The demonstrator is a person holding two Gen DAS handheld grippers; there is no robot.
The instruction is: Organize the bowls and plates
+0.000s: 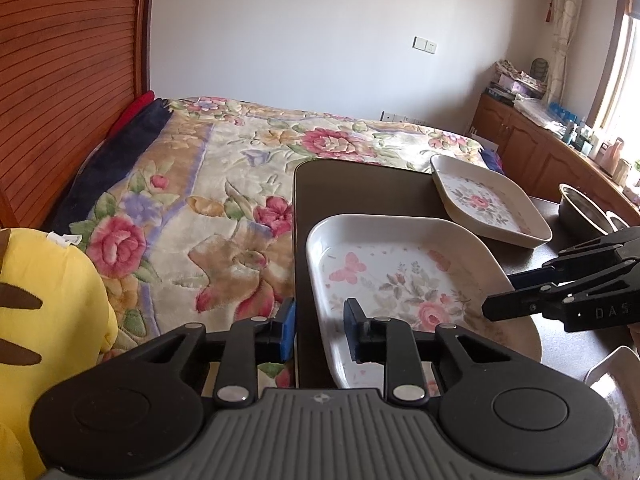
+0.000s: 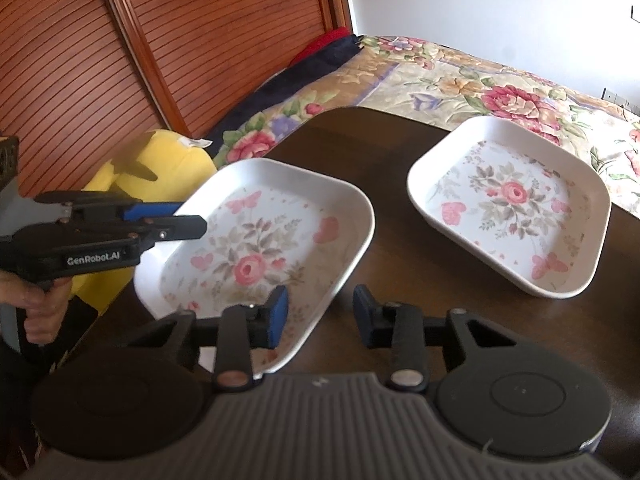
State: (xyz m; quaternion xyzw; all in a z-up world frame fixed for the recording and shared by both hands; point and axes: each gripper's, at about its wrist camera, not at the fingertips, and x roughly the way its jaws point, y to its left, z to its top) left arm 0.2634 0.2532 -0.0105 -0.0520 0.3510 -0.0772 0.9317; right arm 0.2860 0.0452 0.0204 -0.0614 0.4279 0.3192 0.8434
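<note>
A white square plate with a rose print (image 1: pixel 404 280) (image 2: pixel 256 248) lies at the near left of the dark table (image 1: pixel 360 188). My left gripper (image 1: pixel 320 328) (image 2: pixel 190 218) straddles its left rim, one pad outside and one inside, with a gap showing on each side. My right gripper (image 2: pixel 320 314) (image 1: pixel 500 292) straddles the plate's right rim the same way, its pads clear of the wall. Farther back sits a second plate of the same kind (image 1: pixel 492 204) (image 2: pixel 508 208). A metal bowl (image 1: pixel 576 208) stands at the table's right.
A bed with a floral blanket (image 1: pixel 224 184) runs along the table's left and far sides. A yellow plush toy (image 1: pixel 48 300) lies at the near left. A wooden headboard (image 2: pixel 160 40) rises behind it. Another floral plate's rim (image 1: pixel 616 420) shows at the bottom right.
</note>
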